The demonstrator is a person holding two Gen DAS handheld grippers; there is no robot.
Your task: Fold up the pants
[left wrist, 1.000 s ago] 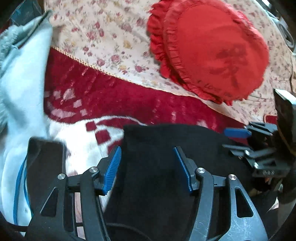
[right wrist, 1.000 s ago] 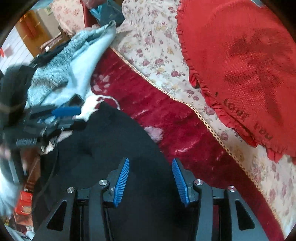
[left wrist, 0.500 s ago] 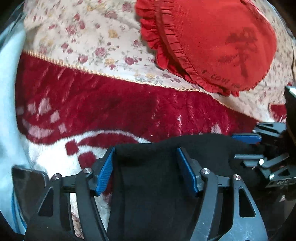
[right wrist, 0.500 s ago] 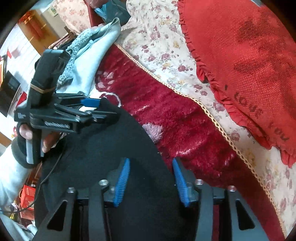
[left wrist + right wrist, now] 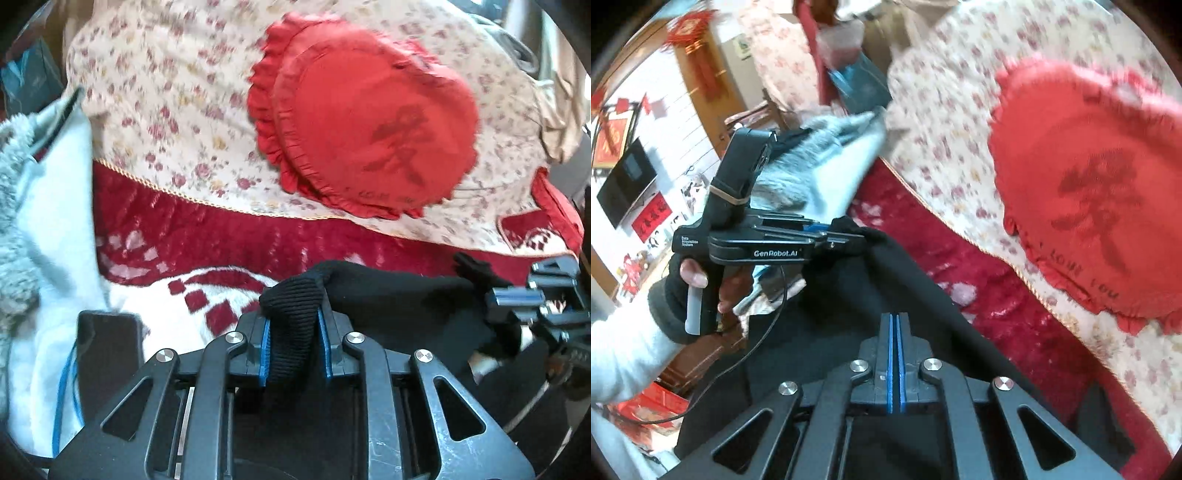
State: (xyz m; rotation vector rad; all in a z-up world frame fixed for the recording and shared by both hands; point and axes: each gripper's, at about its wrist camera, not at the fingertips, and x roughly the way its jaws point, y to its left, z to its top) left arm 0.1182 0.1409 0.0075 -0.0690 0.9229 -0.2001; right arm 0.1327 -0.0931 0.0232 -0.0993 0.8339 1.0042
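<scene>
Both claws closed since prev, left claw (image 5: 292, 341) pinching pants (image 5: 391, 299) ribbed edge, right claw (image 5: 894, 360) pressed together.

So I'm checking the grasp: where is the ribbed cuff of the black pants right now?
In the left wrist view the ribbed cuff sits low at centre, pinched in the left gripper, above the red and white blanket.
</scene>
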